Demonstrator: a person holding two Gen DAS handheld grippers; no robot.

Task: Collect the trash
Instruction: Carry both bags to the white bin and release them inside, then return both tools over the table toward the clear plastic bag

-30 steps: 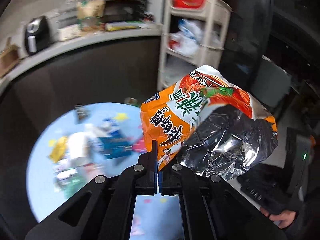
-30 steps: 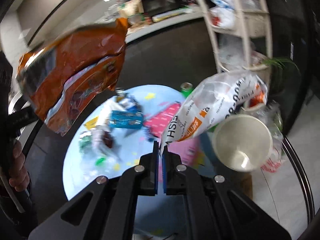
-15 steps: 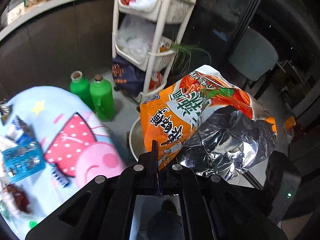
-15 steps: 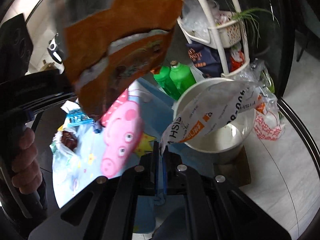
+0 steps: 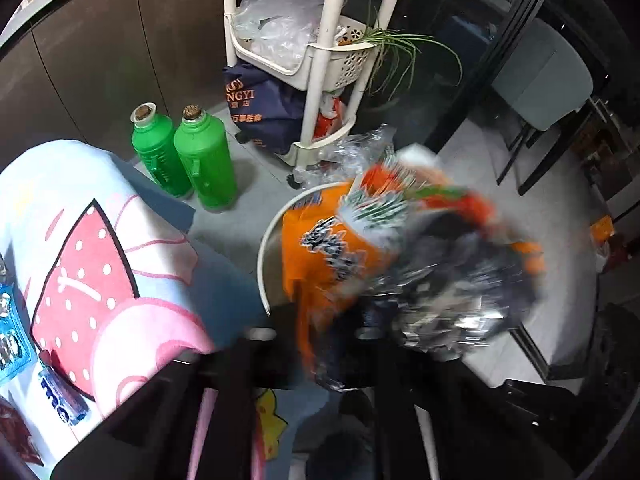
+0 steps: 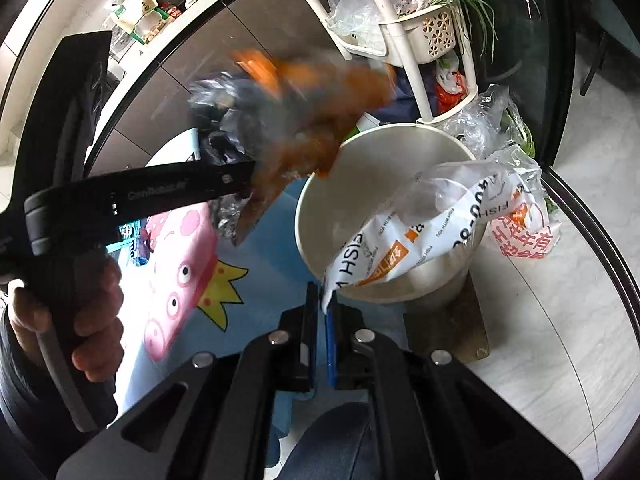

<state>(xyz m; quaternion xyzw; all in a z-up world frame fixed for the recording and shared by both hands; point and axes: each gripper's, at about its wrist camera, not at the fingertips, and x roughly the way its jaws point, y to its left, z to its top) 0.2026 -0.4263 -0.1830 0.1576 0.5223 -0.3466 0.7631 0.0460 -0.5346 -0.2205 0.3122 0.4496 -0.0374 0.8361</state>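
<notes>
Left gripper (image 5: 316,320): your jaws have just been opening; the blurred orange snack bag (image 5: 332,256) sits between the fingers, over the white bin (image 5: 262,256).
Right gripper (image 6: 322,312): your fingers are clamped on the white plastic bag (image 6: 432,228), which stretches ahead over the bin.

Right claw (image 6: 322,312) pinches white bag (image 6: 432,232) over bucket (image 6: 320,200).

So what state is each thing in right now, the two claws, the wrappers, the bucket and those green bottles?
Left claw: jaws just opening, orange snack bag between them.
Orange snack bag: blurred, crumpled, over the bucket's rim.
Right claw: shut on the white plastic bag.
White plastic bag: hanging over the bucket's mouth.
White bucket: upright, open, looks nearly empty.
Green bottles: upright on the floor, stoppered.
</notes>
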